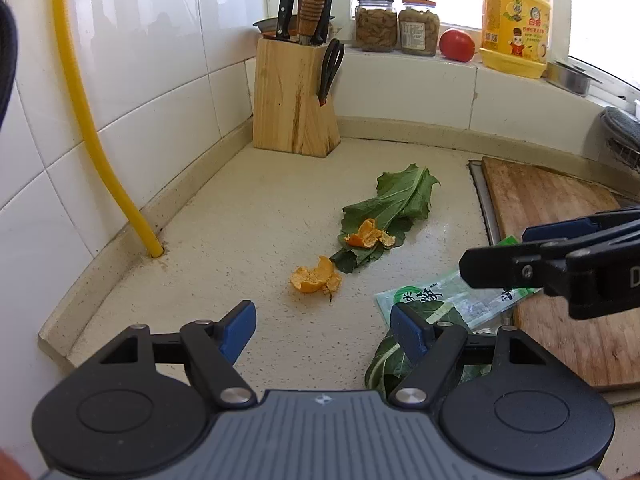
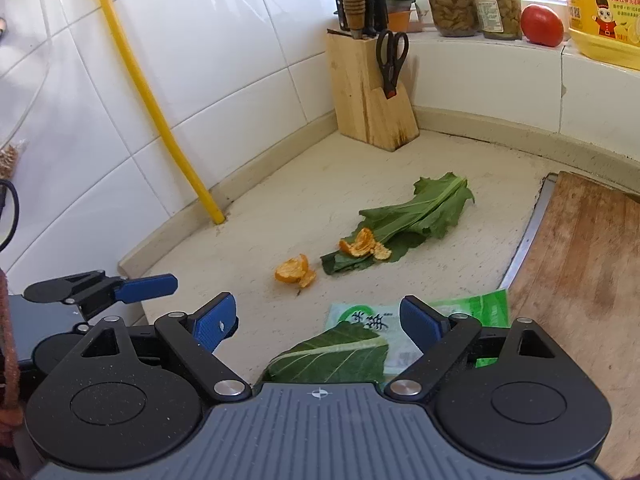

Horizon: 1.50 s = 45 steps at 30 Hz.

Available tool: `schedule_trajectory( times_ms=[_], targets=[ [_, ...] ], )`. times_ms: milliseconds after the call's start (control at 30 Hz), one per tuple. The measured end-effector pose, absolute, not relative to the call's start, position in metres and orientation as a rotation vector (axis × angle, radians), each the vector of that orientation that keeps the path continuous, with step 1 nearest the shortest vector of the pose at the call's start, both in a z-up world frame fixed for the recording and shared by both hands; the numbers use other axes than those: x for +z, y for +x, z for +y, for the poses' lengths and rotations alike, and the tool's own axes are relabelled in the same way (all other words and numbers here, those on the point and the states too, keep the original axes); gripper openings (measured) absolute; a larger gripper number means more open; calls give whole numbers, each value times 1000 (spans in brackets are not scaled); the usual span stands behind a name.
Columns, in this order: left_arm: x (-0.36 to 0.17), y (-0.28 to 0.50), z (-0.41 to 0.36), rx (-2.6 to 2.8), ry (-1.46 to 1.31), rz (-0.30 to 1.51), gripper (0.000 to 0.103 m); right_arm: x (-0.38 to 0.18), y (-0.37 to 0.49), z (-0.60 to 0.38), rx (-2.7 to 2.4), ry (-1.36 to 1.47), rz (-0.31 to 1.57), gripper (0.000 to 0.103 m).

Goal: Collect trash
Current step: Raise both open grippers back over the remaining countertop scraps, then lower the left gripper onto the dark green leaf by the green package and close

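Both our claws hover low over the table, holding nothing. Left claw is wide open, blue pads well apart, bare table between them. Right claw is also wide open; between its pads lie a leaf and the near end of a green-white wrapper, the leaf overlapping the wrapper. We can't tell if either pad touches them.

In the left view the right claw comes in from the right, over the wrapper, and the same leaf sits just behind the left claw's right pad. In the right view the left claw sits just left of the right claw, at the table's near-left edge.

Trash ahead of both claws: an orange peel just ahead of the left claw, a bit right of centre; beyond it a long leaf with a second peel resting on its near half. From the right claw the first peel is ahead and slightly left, the long leaf ahead right.

Farther ahead: knife block in the corner, yellow pipe to the left, cutting board to the right, jars, tomato and yellow bottle on the sill.
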<state>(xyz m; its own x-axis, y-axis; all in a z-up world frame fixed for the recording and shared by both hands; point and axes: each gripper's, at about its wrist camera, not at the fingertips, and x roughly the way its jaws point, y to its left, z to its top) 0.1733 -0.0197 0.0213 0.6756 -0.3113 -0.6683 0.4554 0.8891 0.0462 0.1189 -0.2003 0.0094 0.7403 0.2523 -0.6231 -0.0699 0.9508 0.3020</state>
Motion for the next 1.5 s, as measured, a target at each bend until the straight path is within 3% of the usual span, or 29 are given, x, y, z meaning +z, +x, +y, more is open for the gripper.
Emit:
schedule_trajectory(
  times_ms=[533, 933, 1500],
  targets=[
    [5, 166, -51, -434, 315, 804, 73, 20, 140, -204, 243, 206, 696, 93],
    [-2, 176, -27, -332, 211, 826, 73, 42, 176, -150, 409, 50, 639, 94],
    [-13, 184, -45, -334, 226, 856, 73, 29, 188, -165, 419, 44, 681, 95]
  ],
)
